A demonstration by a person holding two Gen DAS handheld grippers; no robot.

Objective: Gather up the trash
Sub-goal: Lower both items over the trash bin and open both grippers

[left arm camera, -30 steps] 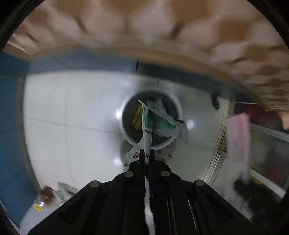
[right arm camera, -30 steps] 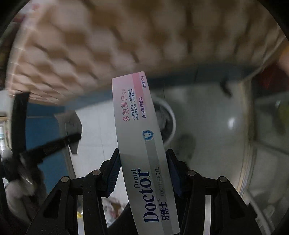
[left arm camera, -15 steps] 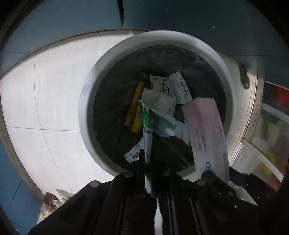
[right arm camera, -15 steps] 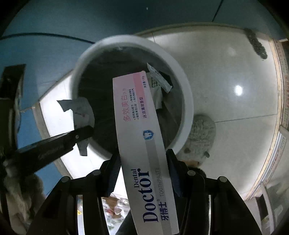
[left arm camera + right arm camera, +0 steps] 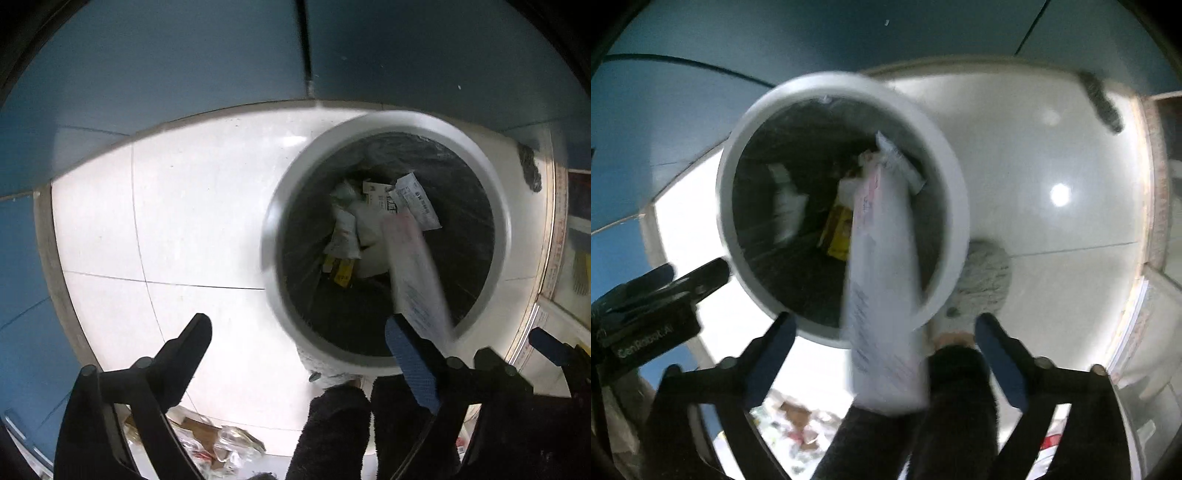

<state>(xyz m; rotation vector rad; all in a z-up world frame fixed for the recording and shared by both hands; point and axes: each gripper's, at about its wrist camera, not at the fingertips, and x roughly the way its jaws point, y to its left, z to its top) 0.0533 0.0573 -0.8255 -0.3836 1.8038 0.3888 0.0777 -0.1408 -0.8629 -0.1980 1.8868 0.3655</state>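
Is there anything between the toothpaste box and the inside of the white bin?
Nothing visible. The toothpaste box, blurred, hangs over the bin mouth, its far end already past the rim. The right tool is opening, pads clear of it.

"GenRobot.AI" — white lettering on left claw (image 5: 698, 278) body.

One white-rimmed trash bin (image 5: 273, 258) with a black liner; one toothpaste box (image 5: 882, 295) blurred at centre of the right wrist view. Inside the bin: one yellow packet (image 5: 341, 271) and at least three white wrappers (image 5: 415, 201), exact count unclear. Two grippers; a litter pile (image 5: 218, 443) at lower left, uncountable.
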